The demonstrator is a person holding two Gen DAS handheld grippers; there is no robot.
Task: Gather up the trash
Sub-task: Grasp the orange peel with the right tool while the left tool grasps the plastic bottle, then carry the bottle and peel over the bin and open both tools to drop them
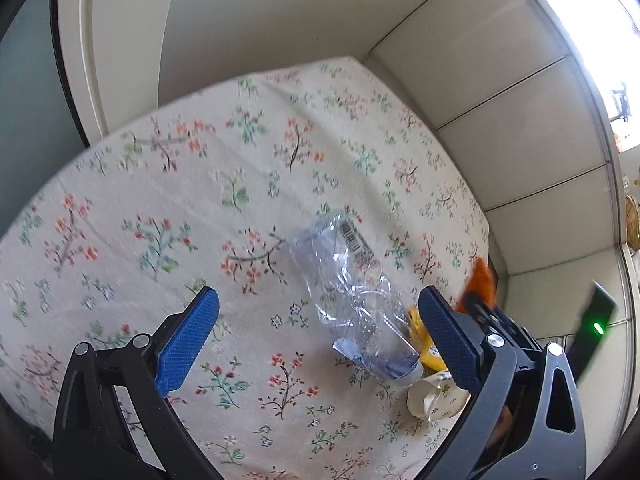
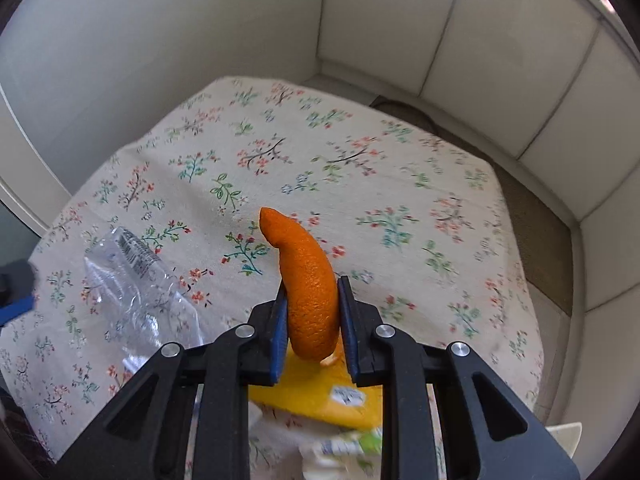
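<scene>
A crushed clear plastic bottle [image 1: 352,292] lies on the floral tablecloth [image 1: 168,200], between and just beyond the fingers of my open, empty left gripper [image 1: 316,312]. My right gripper [image 2: 312,300] is shut on a curved strip of orange peel [image 2: 308,280] and holds it above the table. The peel also shows in the left wrist view [image 1: 478,280], behind the right finger. The bottle also shows in the right wrist view [image 2: 136,276], at the left. A yellow wrapper [image 2: 320,392] lies under the right gripper. A crumpled paper cup [image 1: 432,398] lies by the bottle's neck.
The table stands in a corner of pale panelled walls [image 1: 500,120]. A strip of floor [image 2: 532,232] runs between the table's right edge and the wall. A green and white wrapper [image 2: 344,448] lies at the near edge, under the right gripper.
</scene>
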